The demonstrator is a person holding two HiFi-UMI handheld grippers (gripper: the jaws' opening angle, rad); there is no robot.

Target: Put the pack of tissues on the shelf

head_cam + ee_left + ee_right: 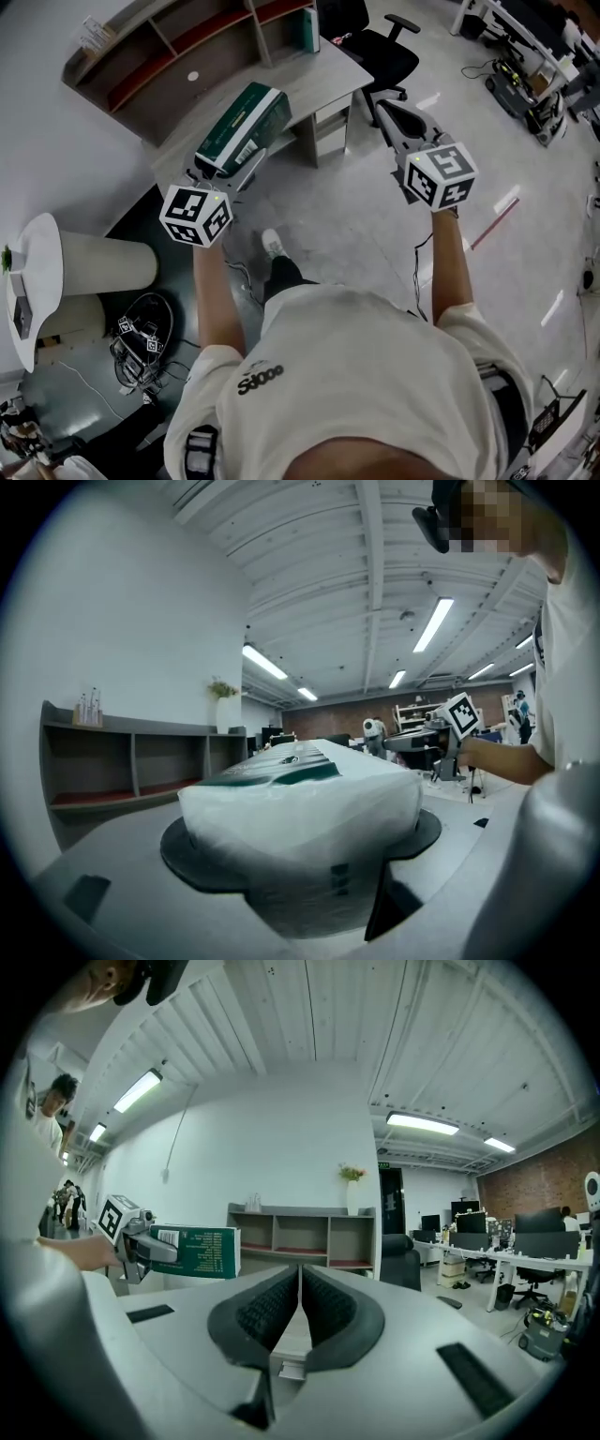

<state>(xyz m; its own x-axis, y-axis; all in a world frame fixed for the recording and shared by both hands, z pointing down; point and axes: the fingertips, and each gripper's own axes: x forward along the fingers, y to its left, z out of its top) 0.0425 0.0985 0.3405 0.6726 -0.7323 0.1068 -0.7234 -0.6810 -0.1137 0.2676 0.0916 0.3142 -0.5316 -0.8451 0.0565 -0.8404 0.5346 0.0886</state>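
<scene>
Left hand-held gripper (229,167) is clamping one end of the pack (246,127), its jaws standing wide around the soft wrap. The pack is sticking out level toward the upper left of the head view, hanging over the edge of the worktop (309,75) and well short of the shelf (187,42), which is sitting at the back of that worktop. Right hand-held gripper (387,111) is hovering at the right with its jaws pressed together and nothing between them, so it is giving no support.

The main risk appears to be the grip itself: the jaws are pinching only the near end, so most of the pack is hanging free, and the slick wrap may be letting it sag or twist out during the reach. A drop here would likely be landing on the floor or the worktop edge. The shelf bays are looking low against the pack, so a tilted entry could be catching a divider or the top board. A green box (310,30) is standing in the right bay and could be getting knocked.
</scene>
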